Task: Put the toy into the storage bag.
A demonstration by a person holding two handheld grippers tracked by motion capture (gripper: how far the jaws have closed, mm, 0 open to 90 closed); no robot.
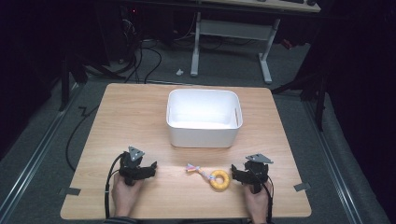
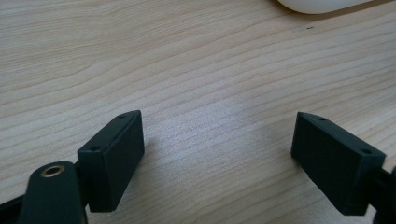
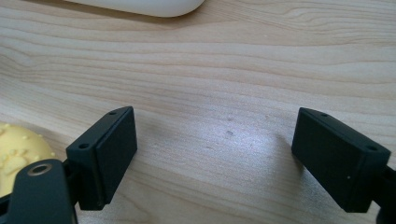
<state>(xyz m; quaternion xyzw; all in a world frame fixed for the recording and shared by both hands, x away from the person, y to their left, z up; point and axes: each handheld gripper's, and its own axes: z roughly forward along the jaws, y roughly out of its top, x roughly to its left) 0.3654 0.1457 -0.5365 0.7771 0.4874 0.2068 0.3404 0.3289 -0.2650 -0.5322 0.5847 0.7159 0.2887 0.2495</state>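
Now, from the high view, I have both claws resting low on the worktop near its six o'clock edge. The left claw sits at about seven o'clock, the right claw at about five, each spread wide and holding nothing. The yellow ring toy, with a short rope tail trailing toward ten o'clock, lies just beside the right claw on its nine o'clock side. The white bin stands well apart at twelve.

In the left gripper view I see bare wood between the open jaws and a corner of the bin at one o'clock.

In the right gripper view the ring toy peeks in at eight o'clock, outside the gap. My worry: closing from here would pinch air, and swinging across could nudge the ring so it slides away.
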